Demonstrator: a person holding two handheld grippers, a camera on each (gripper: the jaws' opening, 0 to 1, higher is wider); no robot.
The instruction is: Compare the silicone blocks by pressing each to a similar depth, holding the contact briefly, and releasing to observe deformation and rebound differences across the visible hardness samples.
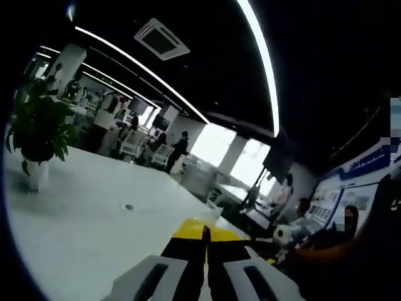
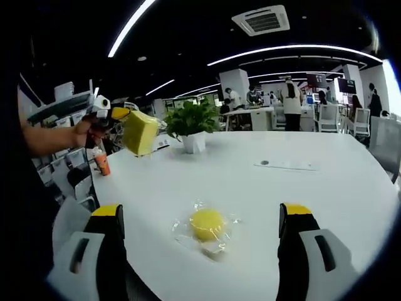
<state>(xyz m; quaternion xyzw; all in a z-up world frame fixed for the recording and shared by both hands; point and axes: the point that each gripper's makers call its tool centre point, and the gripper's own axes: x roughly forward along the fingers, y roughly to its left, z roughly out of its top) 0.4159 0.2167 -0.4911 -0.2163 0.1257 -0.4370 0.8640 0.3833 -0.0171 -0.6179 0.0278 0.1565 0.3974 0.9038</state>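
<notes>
In the left gripper view our left claw [image 1: 205, 251] rises from the bottom with its jaws drawn close together, a yellow block [image 1: 207, 230] showing just beyond the tips; from here we cannot be sure the jaws bear on it. The white bench [image 1: 94, 219] runs away to the left, with a potted plant [image 1: 39, 135] far on it, and people sit off to the right. In the right gripper view our right claw [image 2: 200, 216] stands wide apart and grips nothing, its yellow-tipped jaws on either side of a round yellow sample [image 2: 207, 223] that lies in a clear wrapper on the near bench [image 2: 326, 188], touched by neither jaw. Up at the far left of this view the left claw [image 2: 119, 115] is lifted above the bench and is clenched on the yellow block [image 2: 141, 132], which hangs clear of the surface. We judge that the block is in its press-and-hold step while the round sample is not yet pressed. The next move, as we read it, calls for easing the jaws off the block to watch its rebound, then closing the right claw on the round sample to a like depth.
</notes>
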